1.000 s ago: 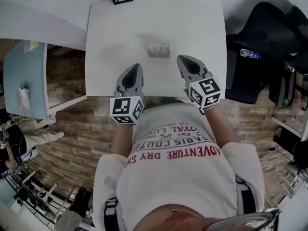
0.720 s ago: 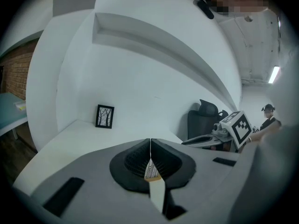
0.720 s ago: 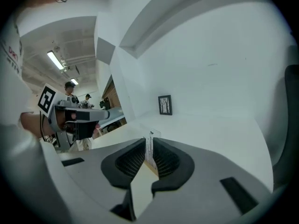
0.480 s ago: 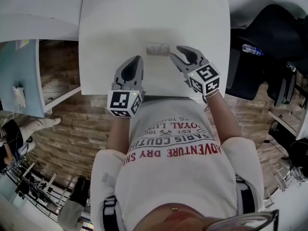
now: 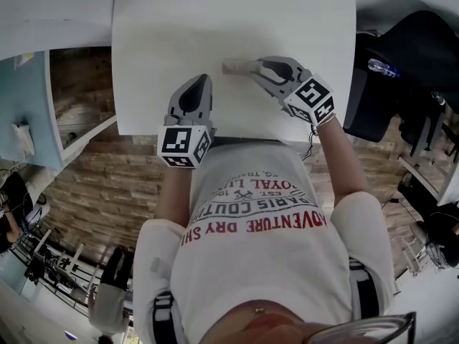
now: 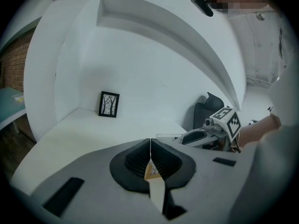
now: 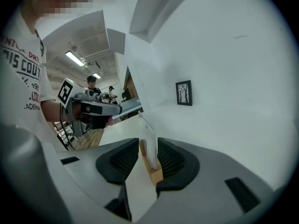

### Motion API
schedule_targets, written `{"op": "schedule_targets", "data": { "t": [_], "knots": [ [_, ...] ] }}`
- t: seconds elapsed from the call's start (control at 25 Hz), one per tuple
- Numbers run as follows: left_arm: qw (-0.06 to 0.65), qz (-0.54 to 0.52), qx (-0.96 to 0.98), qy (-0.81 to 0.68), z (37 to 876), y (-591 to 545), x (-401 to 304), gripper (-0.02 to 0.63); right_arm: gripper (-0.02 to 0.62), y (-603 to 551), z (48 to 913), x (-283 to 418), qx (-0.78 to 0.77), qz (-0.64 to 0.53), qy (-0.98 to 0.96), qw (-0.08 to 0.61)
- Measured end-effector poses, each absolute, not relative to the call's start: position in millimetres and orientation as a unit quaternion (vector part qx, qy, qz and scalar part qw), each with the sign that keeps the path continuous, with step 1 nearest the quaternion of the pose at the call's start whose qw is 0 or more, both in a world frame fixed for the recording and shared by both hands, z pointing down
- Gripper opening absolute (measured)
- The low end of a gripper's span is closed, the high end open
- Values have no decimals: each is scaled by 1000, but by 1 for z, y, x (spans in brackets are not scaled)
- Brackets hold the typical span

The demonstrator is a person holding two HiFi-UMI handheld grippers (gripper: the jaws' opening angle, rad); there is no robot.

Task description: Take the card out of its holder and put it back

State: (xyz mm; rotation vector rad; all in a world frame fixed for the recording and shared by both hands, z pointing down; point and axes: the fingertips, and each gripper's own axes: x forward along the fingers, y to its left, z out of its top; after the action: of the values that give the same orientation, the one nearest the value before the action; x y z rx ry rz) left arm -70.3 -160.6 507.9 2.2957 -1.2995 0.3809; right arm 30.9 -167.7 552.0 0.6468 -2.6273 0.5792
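Note:
A card holder (image 5: 235, 67), a small wooden base with a clear upright card, stands mid-table. My right gripper (image 5: 252, 72) reaches it from the right. In the right gripper view the jaws (image 7: 148, 144) stand open on either side of the clear card (image 7: 149, 136) and its wooden base (image 7: 153, 168); the pads do not press on it. My left gripper (image 5: 202, 82) hovers nearer the table's front edge, left of the holder, its jaws (image 6: 150, 146) shut on nothing. From the left gripper view the holder (image 6: 167, 137) shows beside the right gripper (image 6: 205, 135).
The white table (image 5: 179, 27) runs to a white wall where a small black-framed picture (image 6: 109, 104) leans. A black chair (image 5: 409, 56) and a bottle (image 5: 380, 67) are right of the table. A light blue desk (image 5: 25, 106) is on the left.
My right gripper has moved forward and left up to the holder, and its jaws have parted around the card. The left gripper has barely shifted.

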Motion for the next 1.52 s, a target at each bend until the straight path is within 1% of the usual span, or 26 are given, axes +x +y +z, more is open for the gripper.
{"op": "schedule_targets", "data": {
  "t": [0.12, 0.16, 0.24, 0.44, 0.52, 0.84, 1.08, 1.52],
  "knots": [
    [240, 144, 836, -471, 512, -162, -71, 26, 133, -172, 554, 28, 212, 202, -937, 189],
    [241, 147, 836, -471, 514, -163, -71, 26, 123, -173, 554, 27, 207, 202, -939, 187],
    [242, 151, 836, -469, 516, -165, -70, 26, 75, -176, 555, 28, 201, 206, -940, 183],
    [241, 158, 836, -467, 517, -165, -68, 26, 58, -173, 554, 30, 178, 203, -947, 177],
    [242, 161, 836, -466, 517, -165, -66, 26, 38, -172, 553, 33, 170, 196, -950, 176],
    [239, 168, 840, -458, 516, -161, -70, 26, 34, -164, 552, 30, 86, 160, -966, 183],
    [239, 172, 841, -454, 517, -157, -69, 26, 34, -165, 551, 33, 30, 166, -968, 185],
    [230, 159, 845, -456, 505, -159, -70, 26, 34, -168, 512, 33, 32, 123, -975, 182]
  ]
}}
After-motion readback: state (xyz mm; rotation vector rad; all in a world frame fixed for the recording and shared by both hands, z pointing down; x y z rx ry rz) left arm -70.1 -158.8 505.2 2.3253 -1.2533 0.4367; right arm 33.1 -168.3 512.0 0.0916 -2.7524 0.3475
